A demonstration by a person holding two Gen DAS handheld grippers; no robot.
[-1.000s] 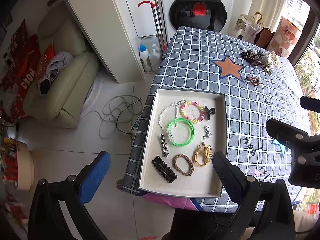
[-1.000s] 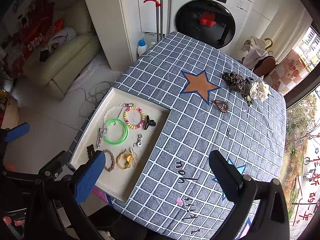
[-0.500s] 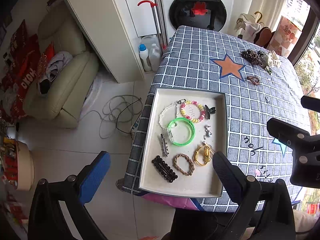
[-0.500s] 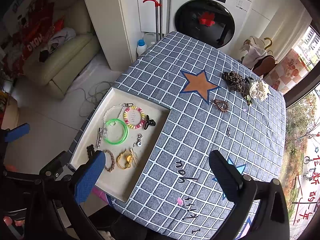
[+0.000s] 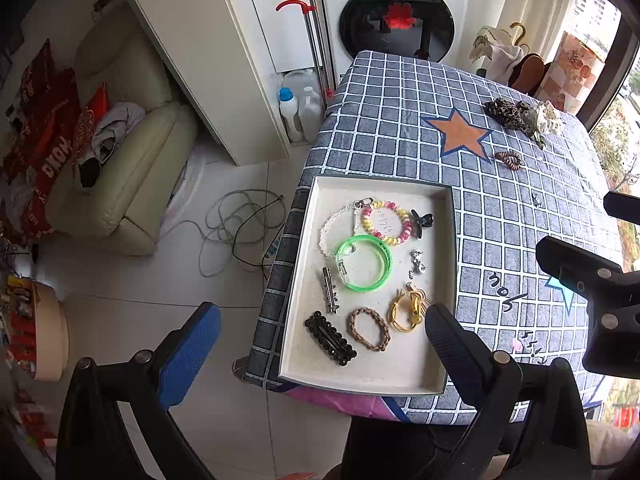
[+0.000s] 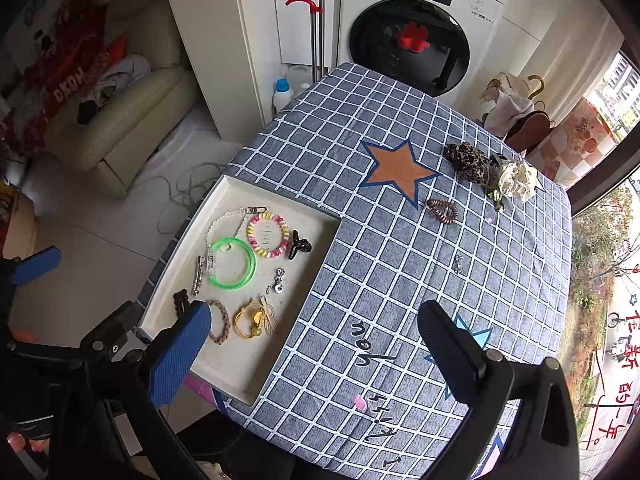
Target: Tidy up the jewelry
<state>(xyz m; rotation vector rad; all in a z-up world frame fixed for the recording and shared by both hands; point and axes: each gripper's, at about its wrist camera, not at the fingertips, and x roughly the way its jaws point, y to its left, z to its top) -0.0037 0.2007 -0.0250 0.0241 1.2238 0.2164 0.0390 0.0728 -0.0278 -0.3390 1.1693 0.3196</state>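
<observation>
— cream tray [image 5: 447, 240] already holds most pieces, yes? green bangle [image 5: 363, 263], bead bracelet [image 5: 386, 222], braided bracelet [image 5: 368, 328], yellow cord [image 5: 407, 311], black clip [image 5: 329, 337].

— yes, but some things lie on the checked tablecloth [image 6: 360, 152] outside it: the brown spiral tie [image 6: 442, 210], the leopard scrunchie [image 6: 469, 162], the white scrunchie [image 6: 517, 176] and a small metal charm [image 6: 458, 263].

— what can go wrong from here?

— i think the charm is the risk. it is tiny and flat on soft cloth, so wide pads may pinch the cloth with it, or push it away. also the tray sits at the table edge, over the floor; a hard bump from a gripper could move it off.

— and the fingers, what is their state?

— both are spread wide and hold nothing. the left gripper [image 5: 320, 340] hangs high above the near end of the tray, one finger over the floor side. the right gripper [image 6: 312, 344] is high over the cloth beside the tray.

— so the loose pieces are where?

— well apart from the right fingers, further along the table; the charm is nearest, the scrunchies at the far side.
</observation>
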